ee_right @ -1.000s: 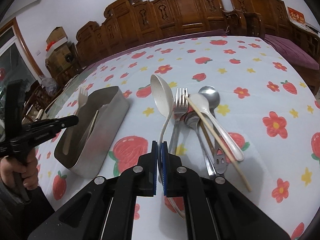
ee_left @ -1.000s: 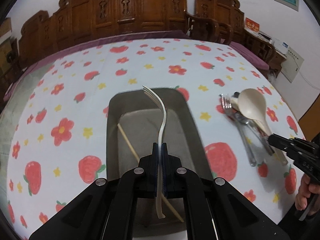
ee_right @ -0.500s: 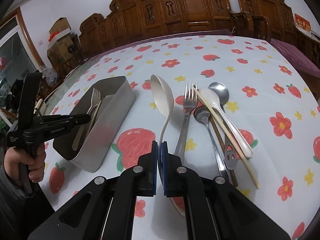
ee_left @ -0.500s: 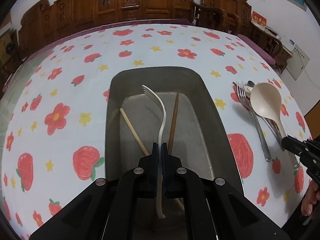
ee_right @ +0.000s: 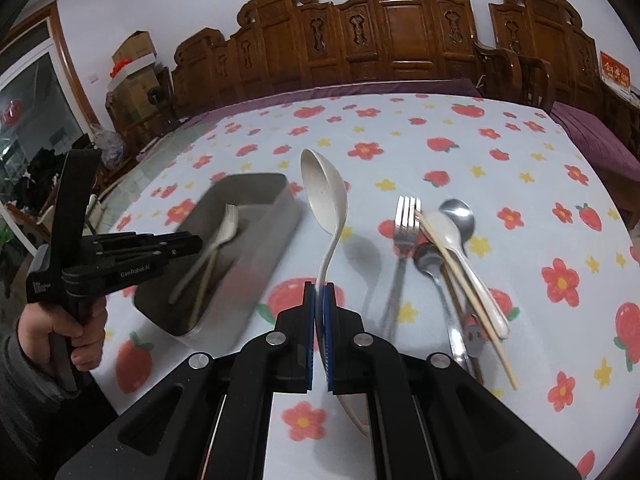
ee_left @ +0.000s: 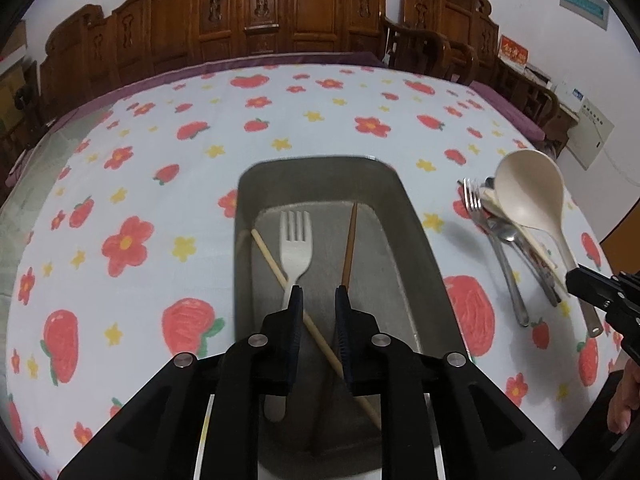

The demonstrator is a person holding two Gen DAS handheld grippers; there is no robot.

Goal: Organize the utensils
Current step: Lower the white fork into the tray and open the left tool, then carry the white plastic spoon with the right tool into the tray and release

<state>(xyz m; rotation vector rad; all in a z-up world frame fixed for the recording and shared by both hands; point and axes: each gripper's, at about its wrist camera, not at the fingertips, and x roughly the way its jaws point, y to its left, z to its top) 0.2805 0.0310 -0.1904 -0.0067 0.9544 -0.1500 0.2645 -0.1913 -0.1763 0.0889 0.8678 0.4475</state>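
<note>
A tray is set on the table, and in it a fork lies between two chopsticks, its handle crossing over one of them. To the tray's right, a pile of cutlery is laid on the table. A ladle is held above the table between tray and pile.

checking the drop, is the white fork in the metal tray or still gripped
In the tray: the white fork lies flat on its floor, and the left gripper jaws, just opening, stand apart, not pressing it.
</note>
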